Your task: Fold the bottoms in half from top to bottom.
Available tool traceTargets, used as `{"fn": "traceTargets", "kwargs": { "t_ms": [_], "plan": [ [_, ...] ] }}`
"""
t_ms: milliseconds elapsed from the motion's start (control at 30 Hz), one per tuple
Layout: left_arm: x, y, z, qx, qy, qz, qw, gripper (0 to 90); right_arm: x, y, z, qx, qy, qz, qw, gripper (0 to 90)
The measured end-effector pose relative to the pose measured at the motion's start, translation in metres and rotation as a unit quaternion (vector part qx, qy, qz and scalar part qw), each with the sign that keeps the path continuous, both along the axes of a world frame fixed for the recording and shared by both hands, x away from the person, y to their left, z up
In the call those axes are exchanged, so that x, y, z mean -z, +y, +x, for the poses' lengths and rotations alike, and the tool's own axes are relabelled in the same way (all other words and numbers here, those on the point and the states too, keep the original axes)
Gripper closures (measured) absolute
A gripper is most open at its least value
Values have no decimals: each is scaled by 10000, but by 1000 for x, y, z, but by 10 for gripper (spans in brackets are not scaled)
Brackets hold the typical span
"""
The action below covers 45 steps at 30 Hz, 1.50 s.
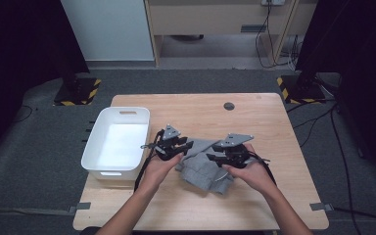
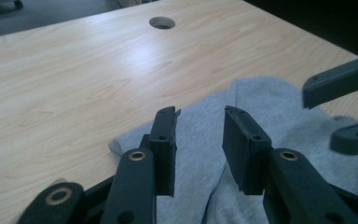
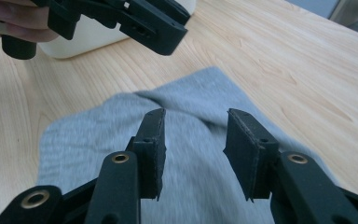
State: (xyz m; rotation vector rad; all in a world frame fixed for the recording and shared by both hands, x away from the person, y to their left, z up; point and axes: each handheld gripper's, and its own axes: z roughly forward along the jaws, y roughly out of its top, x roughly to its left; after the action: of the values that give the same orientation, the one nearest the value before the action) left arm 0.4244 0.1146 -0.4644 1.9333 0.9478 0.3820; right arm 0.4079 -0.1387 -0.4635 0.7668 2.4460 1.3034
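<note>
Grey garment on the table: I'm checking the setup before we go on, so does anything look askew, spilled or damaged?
Only the grey garment looks untidy: it lies crumpled between the two grippers. The white bin sits upright beside it, and the table shows no spill or damage.

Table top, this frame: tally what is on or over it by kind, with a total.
Grey cloth: 1
White bin: 1
Hand-held grippers: 2, the left gripper and the right gripper, both over the cloth with jaws apart
Total: 4
</note>
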Motion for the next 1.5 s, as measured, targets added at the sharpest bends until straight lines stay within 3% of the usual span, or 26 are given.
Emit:
{"fn": "traceTargets", "kwargs": {
  "t_ms": [300, 467, 633, 767, 1067, 1300, 1500],
  "plan": [
    [12, -2, -6, 62, 43, 195, 9998, 626, 14, -21, -13, 138, 85, -86, 9998, 547],
    [18, -1, -4, 20, 111, 238, 9997, 610, 22, -25, -18, 161, 171, -36, 9997, 503],
    [19, -3, -4, 23, 98, 186, 9998, 608, 33, -26, -21, 160, 278, -212, 9993, 508],
    [19, -5, -4, 40, 110, 191, 9997, 605, 38, -26, -19, 191, 311, -304, 9989, 564],
    [20, -5, -3, 22, 124, 156, 9998, 597, 44, -24, -15, 170, 326, -498, 9981, 785],
    [19, -5, -4, 23, 122, 124, 9998, 592, 43, -26, -12, 178, 261, -603, 9977, 814],
    [20, -6, -3, 20, 150, 139, 9998, 590, 41, -38, -1, 409, 250, -615, 9970, 814]
  ]
}}
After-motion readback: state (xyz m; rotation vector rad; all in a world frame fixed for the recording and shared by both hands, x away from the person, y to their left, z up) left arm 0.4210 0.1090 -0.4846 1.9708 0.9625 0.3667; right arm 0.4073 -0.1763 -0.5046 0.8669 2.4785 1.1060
